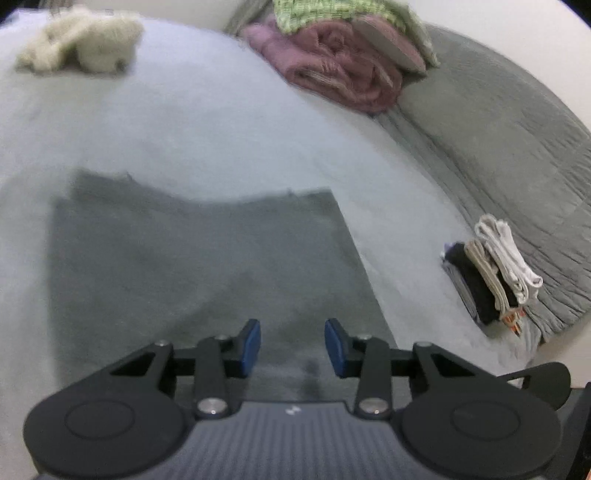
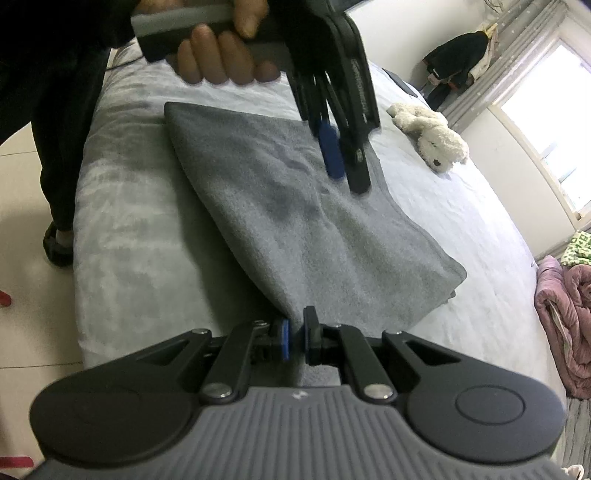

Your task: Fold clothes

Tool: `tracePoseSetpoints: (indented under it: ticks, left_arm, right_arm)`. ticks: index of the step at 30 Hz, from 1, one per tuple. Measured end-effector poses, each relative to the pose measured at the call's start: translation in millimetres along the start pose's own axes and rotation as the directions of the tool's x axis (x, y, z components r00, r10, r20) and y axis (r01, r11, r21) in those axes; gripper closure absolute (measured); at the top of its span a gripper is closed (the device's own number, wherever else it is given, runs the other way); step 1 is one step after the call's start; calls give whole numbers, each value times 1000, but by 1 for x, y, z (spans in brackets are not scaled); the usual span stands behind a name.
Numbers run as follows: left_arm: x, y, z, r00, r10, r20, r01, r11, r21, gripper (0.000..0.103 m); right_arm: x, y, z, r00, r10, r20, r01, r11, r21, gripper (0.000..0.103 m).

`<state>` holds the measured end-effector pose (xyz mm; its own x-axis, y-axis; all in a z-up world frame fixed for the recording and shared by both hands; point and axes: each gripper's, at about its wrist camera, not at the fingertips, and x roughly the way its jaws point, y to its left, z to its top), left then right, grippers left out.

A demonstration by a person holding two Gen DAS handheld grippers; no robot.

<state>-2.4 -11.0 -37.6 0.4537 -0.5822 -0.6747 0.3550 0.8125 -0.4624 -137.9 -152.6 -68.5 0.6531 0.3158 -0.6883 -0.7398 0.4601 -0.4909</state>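
Note:
A grey folded cloth (image 1: 192, 258) (image 2: 306, 221) lies flat on the pale bed (image 1: 184, 129). My left gripper (image 1: 292, 347) hovers over the cloth's near part, open, with nothing between its blue pads. In the right wrist view that same left gripper (image 2: 341, 162) hangs above the cloth's far side, held by a hand (image 2: 221, 62). My right gripper (image 2: 296, 338) is shut on the cloth's near corner, and the fabric runs up from between its pads.
A white plush toy (image 1: 81, 40) (image 2: 432, 136) lies on the far part of the bed. A pink blanket (image 1: 332, 70) sits under a green checked cloth (image 1: 332, 14). A stack of folded clothes (image 1: 487, 273) rests by a grey quilt (image 1: 498, 147). The person's dark trouser leg (image 2: 62, 129) stands beside the bed.

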Motion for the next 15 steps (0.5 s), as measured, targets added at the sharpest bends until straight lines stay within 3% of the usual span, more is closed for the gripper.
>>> tracePoseSetpoints:
  ticks: [4,9,12,15]
  left_arm:
    - [20,-4,-1,997,43,-58,-44,999,-9,71]
    - [14,-20,16,996,-78,-32,76,996,-44,68]
    - [34,-26,18,996,-52,-77,49,998,-34,68]
    - [50,-17,13,989,-60,-135,44,992,-118,70]
  right_arm:
    - [-2,-1,-1,1000,3,9,-3,1000,8,96]
    - [-6,-6,-1,1000,7,29,-8,1000,23,96]
    - [-6,-9,-1,999,8,36,-9,999,32,96]
    - [-7,-8,0,999,10,41,-11,999,31,96]
